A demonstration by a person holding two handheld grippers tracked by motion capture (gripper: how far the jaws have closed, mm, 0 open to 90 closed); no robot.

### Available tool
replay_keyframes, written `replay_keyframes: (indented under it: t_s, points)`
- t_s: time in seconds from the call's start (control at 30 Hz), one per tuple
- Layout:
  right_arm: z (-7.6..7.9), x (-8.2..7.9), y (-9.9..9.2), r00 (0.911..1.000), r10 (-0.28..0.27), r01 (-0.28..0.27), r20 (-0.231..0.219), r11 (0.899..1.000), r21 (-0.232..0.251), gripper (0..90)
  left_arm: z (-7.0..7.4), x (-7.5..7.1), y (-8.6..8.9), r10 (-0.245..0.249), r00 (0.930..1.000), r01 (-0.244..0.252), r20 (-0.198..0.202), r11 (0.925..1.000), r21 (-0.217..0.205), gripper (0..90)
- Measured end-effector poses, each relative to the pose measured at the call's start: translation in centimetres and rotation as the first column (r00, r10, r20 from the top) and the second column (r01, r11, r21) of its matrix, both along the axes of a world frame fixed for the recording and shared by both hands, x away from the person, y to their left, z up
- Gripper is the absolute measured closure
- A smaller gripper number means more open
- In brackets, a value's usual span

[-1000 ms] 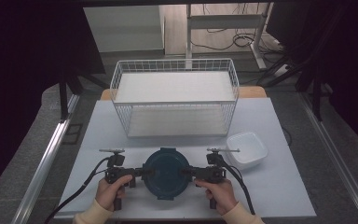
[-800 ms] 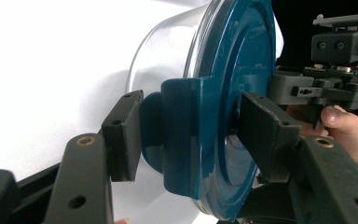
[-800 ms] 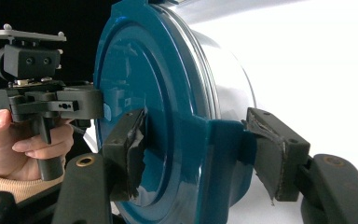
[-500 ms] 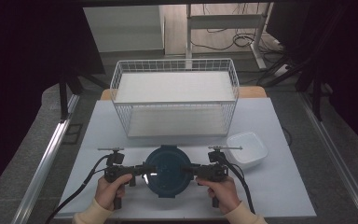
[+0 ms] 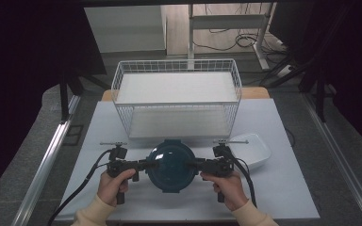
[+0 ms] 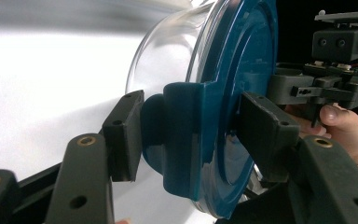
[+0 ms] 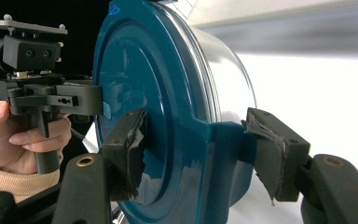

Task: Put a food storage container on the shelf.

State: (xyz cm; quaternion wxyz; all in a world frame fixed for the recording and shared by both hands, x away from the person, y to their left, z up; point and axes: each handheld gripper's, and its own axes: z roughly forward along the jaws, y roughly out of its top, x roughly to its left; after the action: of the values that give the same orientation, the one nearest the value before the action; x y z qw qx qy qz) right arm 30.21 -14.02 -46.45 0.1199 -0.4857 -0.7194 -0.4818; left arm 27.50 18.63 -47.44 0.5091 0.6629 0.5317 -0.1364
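A round clear bowl with a dark blue lid hangs between my two grippers, just above the white table. My left gripper is shut on the lid's left clip, my right gripper on the right clip. The left gripper view has the container side-on: the blue clip sits pressed between the pads, with the glass bowl on the table side. Seen from the right gripper view, my right gripper clamps the opposite clip, and the lid's face is turned toward the left hand.
A white wire basket stands just beyond the container at the table's middle. A white rectangular dish lies to the right, close to my right gripper. Cables trail from both grippers toward the table's near edge.
Both grippers have risen a little together, carrying the container up off the table. The grip on both clips is unchanged.
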Motion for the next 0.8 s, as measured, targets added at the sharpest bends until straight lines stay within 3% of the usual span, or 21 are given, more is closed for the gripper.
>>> replay_keyframes:
  t_s: [0.33, 0.57, 0.8]
  points:
    - [1.9, 0.9, 0.0, 0.9995, 0.004, -0.003, 0.03, 1.0, -0.014, 39.5, 1.6, 1.2, -0.1, -0.008, 0.9999, 0.008, 0.012, 0.9999, -0.01, 42.2]
    - [4.5, 1.9, 0.0, 0.9978, 0.007, -0.005, 0.065, 0.999, -0.034, 39.5, 3.5, 2.3, 0.0, -0.014, 0.9992, 0.015, 0.039, 0.9997, -0.02, 42.2]
    - [6.2, 2.7, 0.0, 0.9953, 0.018, -0.013, 0.095, 0.999, -0.053, 39.4, 4.5, 3.0, -0.1, -0.017, 0.9986, 0.018, 0.051, 0.9994, -0.029, 42.1]
